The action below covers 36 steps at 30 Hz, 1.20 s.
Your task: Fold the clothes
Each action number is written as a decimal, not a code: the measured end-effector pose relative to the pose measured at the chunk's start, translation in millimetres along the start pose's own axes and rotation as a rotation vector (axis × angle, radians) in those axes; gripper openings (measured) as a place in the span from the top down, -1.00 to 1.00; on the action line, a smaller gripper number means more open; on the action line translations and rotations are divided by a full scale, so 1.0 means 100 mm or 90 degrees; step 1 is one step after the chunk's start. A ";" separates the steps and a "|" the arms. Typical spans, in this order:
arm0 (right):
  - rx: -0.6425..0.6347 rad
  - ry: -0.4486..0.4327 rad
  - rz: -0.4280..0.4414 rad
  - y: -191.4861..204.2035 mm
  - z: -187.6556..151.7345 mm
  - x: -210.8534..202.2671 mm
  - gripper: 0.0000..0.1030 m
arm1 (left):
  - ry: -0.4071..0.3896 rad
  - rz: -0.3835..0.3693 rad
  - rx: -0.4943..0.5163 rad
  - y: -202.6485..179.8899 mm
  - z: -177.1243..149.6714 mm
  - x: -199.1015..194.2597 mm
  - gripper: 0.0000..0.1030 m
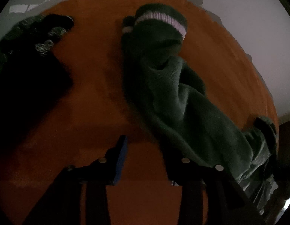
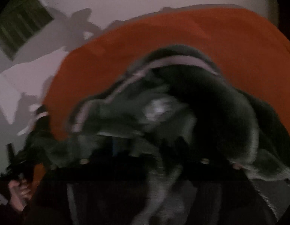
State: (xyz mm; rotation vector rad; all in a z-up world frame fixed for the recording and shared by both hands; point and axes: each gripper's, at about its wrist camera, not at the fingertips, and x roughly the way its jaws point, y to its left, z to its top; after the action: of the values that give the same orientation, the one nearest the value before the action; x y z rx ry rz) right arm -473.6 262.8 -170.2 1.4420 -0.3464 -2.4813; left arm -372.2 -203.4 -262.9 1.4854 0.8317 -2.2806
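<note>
Dark clothes pile [image 1: 28, 43] lies beside green fleece [image 1: 175, 93].

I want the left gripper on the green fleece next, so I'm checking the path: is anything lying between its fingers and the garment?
Nothing visible. The left gripper stands open over bare orange table, and the green fleece garment already drapes beside its right-hand finger. The dark clothes pile lies apart, on the far left.

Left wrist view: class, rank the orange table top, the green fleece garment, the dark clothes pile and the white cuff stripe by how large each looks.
1. Orange table top
2. Green fleece garment
3. Dark clothes pile, partly in shadow, so uncertain against the garment
4. White cuff stripe
</note>
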 end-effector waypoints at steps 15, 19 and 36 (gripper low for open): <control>0.003 0.099 -0.074 -0.49 0.05 0.13 0.65 | -0.143 0.180 -0.038 0.00 0.22 -0.18 0.98; -0.001 0.078 -0.049 -0.52 -0.08 -0.18 0.23 | -0.080 0.065 -0.108 0.40 -0.15 -0.29 0.95; 0.077 0.198 0.178 -0.96 -2.56 -1.83 0.22 | 0.291 -0.095 0.271 -0.36 -3.68 -0.76 0.22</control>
State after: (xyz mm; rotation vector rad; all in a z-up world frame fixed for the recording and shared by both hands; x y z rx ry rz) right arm -172.1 393.6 -176.3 1.6664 -0.5955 -2.0116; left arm -89.4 44.9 -293.4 2.2620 0.6003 -2.3615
